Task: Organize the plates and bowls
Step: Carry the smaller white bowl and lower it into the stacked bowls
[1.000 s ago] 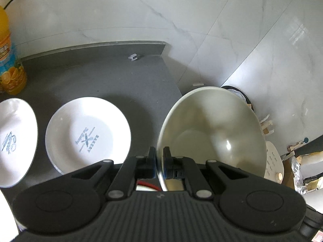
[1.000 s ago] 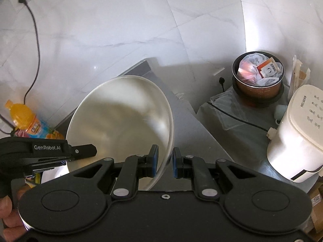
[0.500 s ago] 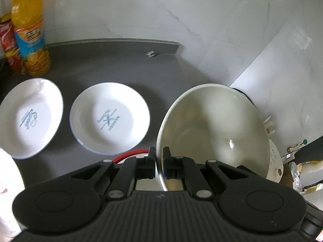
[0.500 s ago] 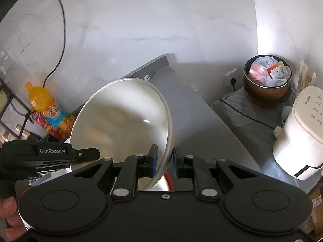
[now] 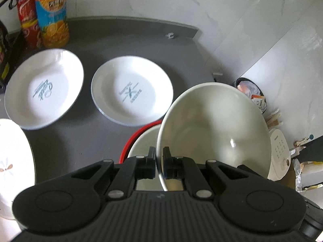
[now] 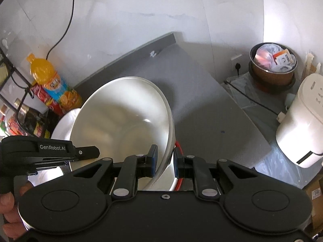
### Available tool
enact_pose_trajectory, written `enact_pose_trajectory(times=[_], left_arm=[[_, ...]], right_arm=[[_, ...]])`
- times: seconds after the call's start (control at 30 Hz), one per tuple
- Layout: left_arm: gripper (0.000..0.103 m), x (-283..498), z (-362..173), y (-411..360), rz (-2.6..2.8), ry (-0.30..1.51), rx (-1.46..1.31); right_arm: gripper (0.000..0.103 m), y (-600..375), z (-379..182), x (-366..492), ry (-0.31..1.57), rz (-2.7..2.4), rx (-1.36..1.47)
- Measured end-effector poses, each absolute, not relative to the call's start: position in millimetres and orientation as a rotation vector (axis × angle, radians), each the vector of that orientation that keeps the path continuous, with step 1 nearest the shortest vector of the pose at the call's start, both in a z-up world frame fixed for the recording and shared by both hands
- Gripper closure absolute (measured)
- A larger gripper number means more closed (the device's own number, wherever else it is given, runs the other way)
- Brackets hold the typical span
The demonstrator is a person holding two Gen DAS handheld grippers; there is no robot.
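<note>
A large white bowl [image 5: 214, 133] hangs tilted over the grey counter [image 5: 125, 38]. My left gripper [image 5: 159, 153] is shut on its near rim. In the right wrist view the same bowl [image 6: 125, 121] has my right gripper [image 6: 164, 155] shut on its right rim, one finger inside and one outside. The left gripper [image 6: 86, 153] shows at the bowl's left side. Just under the bowl sits a red-rimmed bowl [image 5: 141, 139], mostly hidden. Two white printed plates [image 5: 44, 88] [image 5: 132, 89] lie side by side further back. A flowered plate [image 5: 12, 161] sits at the left edge.
An orange juice bottle [image 5: 52, 14] and a red can [image 5: 27, 20] stand at the back left by the wall. Past the counter's right edge, lower down, are a full trash bin [image 6: 272, 64] and a white appliance [image 6: 302, 125]. A hand [image 6: 8, 207] holds the left gripper.
Both grippers have carried the bowl back and down. The red-rimmed bowl has come into sight beneath it, and the plates and bottles now show further up the views.
</note>
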State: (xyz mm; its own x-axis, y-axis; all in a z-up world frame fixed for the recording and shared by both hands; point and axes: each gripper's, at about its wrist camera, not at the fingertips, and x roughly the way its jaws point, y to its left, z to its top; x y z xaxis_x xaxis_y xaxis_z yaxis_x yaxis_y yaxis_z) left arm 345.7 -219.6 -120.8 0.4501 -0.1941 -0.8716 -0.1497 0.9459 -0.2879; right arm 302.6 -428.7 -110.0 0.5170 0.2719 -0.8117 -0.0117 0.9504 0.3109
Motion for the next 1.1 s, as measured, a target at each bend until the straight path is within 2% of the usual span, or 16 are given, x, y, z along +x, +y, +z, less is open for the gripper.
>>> enact_pose_trajectory(times=[0.47, 1.1], left_arm=[[0.098, 330, -146, -208, 0.027, 1.149, -0.338], [0.094, 335, -145, -212, 0.037, 1.198, -0.337]], right_arm=[[0.087, -405, -130, 297, 1.081, 0.189, 0.214], [0.088, -402, -133, 305, 1.09, 0.186, 0.183]])
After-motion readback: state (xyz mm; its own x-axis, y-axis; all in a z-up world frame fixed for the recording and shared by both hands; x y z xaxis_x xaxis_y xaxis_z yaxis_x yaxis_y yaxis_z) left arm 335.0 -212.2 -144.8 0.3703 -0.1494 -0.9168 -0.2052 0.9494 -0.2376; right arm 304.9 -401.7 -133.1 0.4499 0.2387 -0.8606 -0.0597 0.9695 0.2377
